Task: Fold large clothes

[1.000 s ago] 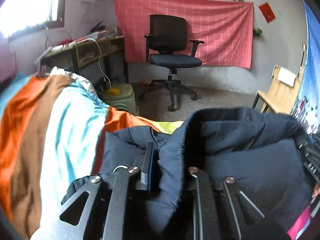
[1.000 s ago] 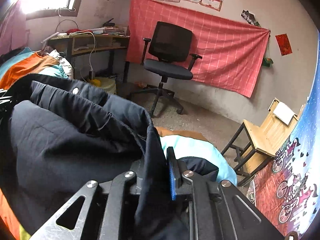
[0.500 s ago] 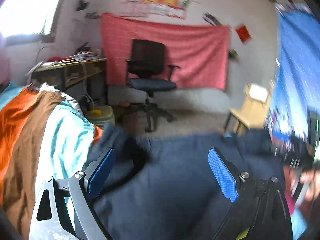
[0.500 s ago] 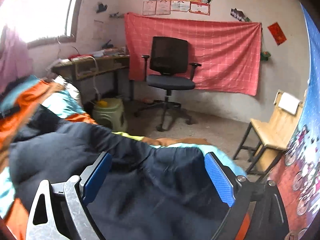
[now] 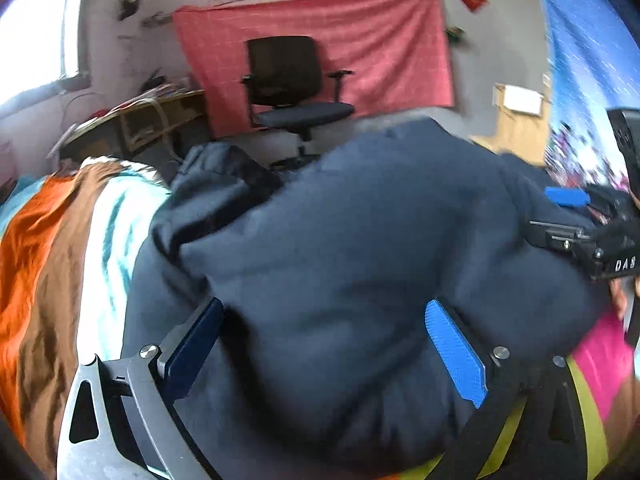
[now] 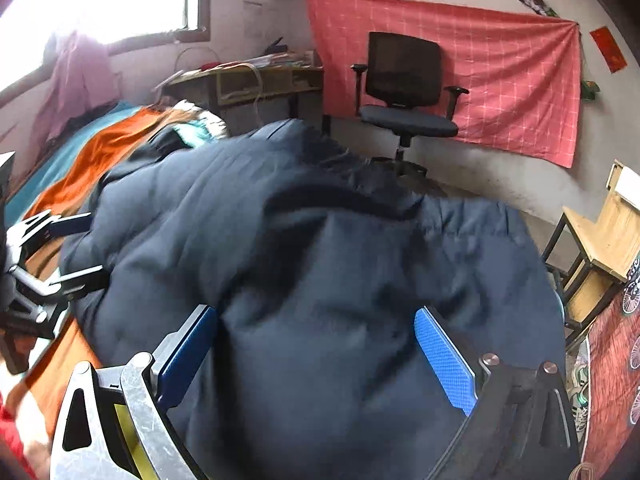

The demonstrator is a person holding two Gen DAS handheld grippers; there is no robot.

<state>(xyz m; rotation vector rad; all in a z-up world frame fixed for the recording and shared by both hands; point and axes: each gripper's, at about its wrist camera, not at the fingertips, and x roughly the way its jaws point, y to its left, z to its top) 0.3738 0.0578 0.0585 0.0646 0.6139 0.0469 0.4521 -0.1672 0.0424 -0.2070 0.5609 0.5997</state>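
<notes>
Navy padded jacket [image 5: 360,248] heaped on striped bedspread [image 5: 60,248], both claws wide apart.

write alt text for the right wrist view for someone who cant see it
The right gripper, jaws open, points at a bulky dark navy padded jacket heaped on a striped bedspread. The left gripper shows at the jacket's left edge; an office chair stands behind.

The left claw [image 5: 324,352] sits at the bottom of its own view with its two blue-padded fingers [image 5: 456,354] spread wide apart, gripping nothing. The right claw [image 6: 316,356] fills the bottom of its view the same way, fingers [image 6: 444,362] splayed wide. In the left view the right claw [image 5: 576,216] shows at the right edge; in the right view the left claw [image 6: 60,248] shows at the left edge, parted.
</notes>
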